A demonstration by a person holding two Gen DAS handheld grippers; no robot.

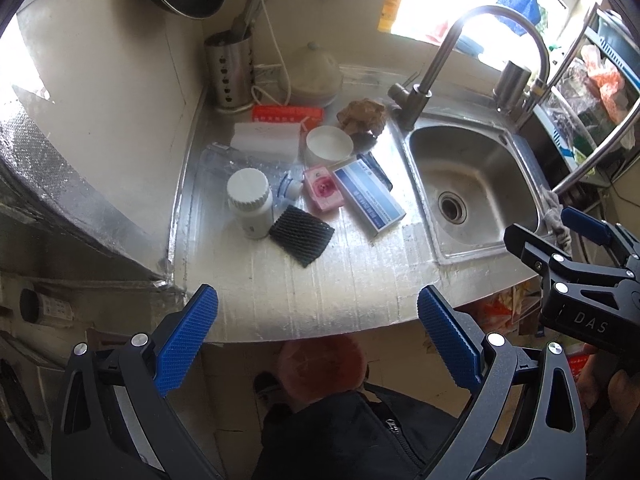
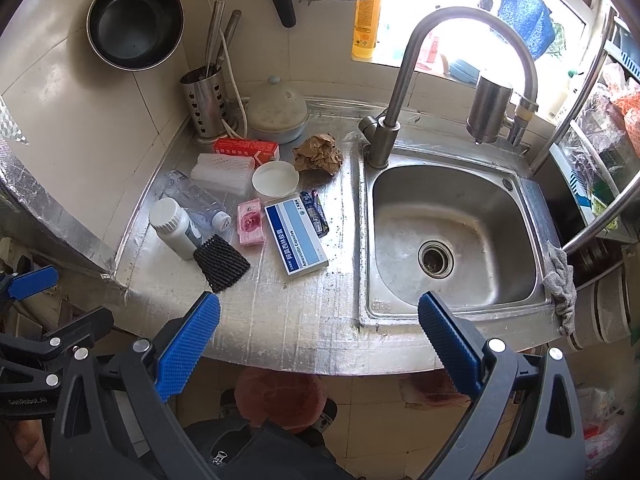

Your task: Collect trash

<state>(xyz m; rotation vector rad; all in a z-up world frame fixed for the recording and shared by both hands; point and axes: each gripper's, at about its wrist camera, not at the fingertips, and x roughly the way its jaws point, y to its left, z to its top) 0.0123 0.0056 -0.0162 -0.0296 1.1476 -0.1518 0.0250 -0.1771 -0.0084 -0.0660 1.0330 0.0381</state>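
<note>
Trash lies on the steel counter [image 2: 280, 320] left of the sink: a white pill bottle [image 1: 250, 202] [image 2: 172, 226], a black foam net [image 1: 301, 235] [image 2: 221, 263], a pink packet [image 1: 323, 189] [image 2: 250, 226], a blue-and-white medicine box [image 1: 369, 197] [image 2: 295, 236], a clear plastic bottle [image 2: 192, 196], a white cup [image 1: 329, 145] [image 2: 276, 179], white foam [image 1: 267, 138], a red box [image 2: 246, 149] and crumpled brown paper [image 1: 362, 117] [image 2: 318, 154]. My left gripper [image 1: 318, 330] hangs open at the counter's front edge, empty. My right gripper [image 2: 320, 338] is open too, nearer the sink.
The sink [image 2: 448, 236] with its tall faucet [image 2: 404, 80] fills the right. A utensil holder [image 2: 202, 102], a lidded pot [image 2: 276, 114] and a hanging pan [image 2: 134, 20] stand at the back. A grey rag [image 2: 560, 280] drapes the sink's right corner. An orange bin [image 2: 280, 394] sits below the counter.
</note>
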